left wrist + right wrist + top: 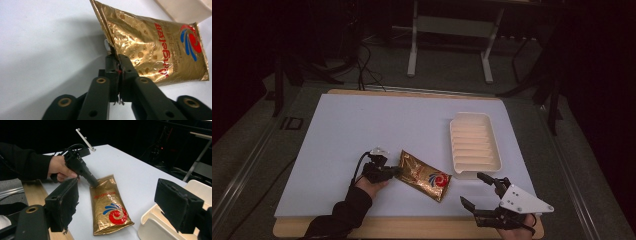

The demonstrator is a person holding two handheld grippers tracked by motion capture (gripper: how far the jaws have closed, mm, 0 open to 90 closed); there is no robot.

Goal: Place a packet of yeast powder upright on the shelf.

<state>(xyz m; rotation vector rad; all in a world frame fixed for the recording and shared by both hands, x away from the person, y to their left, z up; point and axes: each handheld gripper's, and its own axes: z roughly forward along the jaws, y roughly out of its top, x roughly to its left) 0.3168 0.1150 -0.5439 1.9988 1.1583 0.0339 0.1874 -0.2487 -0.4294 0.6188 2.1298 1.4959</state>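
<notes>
A gold foil pouch [424, 175] with a red and blue logo lies on the white table top, left of a cream tray [474, 144]. My left gripper [396, 171] is shut on the pouch's left edge; in the left gripper view the jaws pinch the crinkled foil [150, 47] at its side seam. In the right gripper view the pouch [108, 206] lies flat, with the left gripper [94, 184] clamped at its top. My right gripper [476, 189] stands open near the table's front right, jaws wide apart with nothing between them.
The ribbed cream tray [160, 220] sits right of the pouch, close to the right gripper. A wooden board edge [412, 227] runs under the white sheet at the front. A white table frame [452, 30] stands beyond the table on the dark floor.
</notes>
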